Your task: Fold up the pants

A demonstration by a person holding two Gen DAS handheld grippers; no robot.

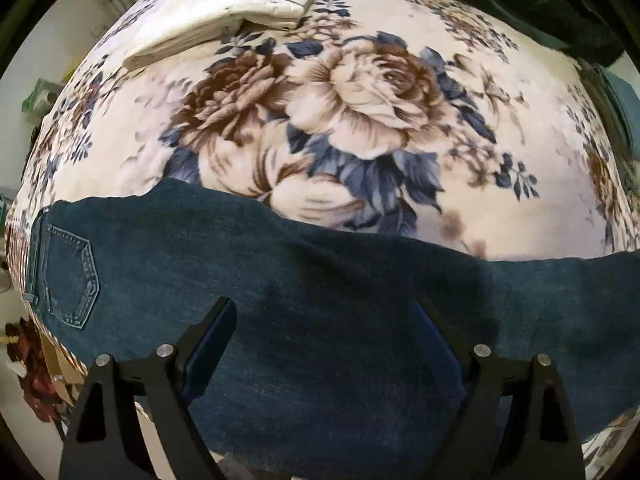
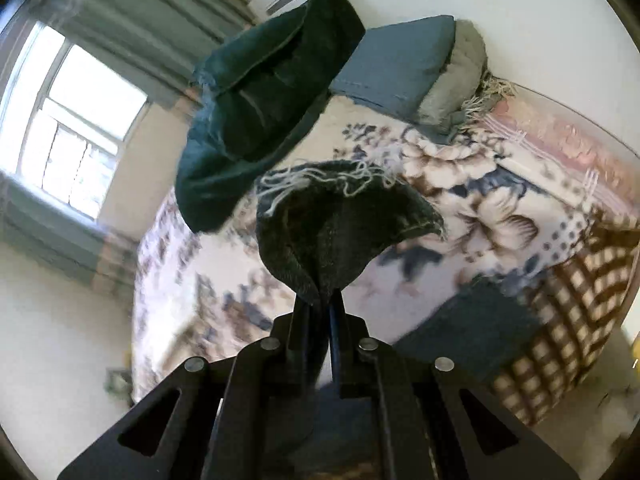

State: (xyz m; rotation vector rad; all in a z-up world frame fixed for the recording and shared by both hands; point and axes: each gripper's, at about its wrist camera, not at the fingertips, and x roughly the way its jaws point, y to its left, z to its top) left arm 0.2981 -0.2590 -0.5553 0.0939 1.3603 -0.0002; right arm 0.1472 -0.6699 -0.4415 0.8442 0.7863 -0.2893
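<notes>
Dark blue jeans (image 1: 304, 288) lie flat across the near edge of a bed with a floral blanket (image 1: 360, 92), their back pocket (image 1: 70, 276) at the left. My left gripper (image 1: 324, 312) hangs just above the denim, pointing down, open wide, with nothing pinched between its fingers. In the right wrist view my right gripper (image 2: 320, 300) is shut on the frayed hem end of a jeans leg (image 2: 340, 216), lifted above the bed; the cloth bunches and flares out past the fingertips.
A folded cream garment (image 1: 224, 20) lies at the far left of the bed. A dark green garment (image 2: 264, 100) and a blue-grey folded item (image 2: 396, 64) sit at the bed's far side. A window (image 2: 68, 120) and curtain are at the left.
</notes>
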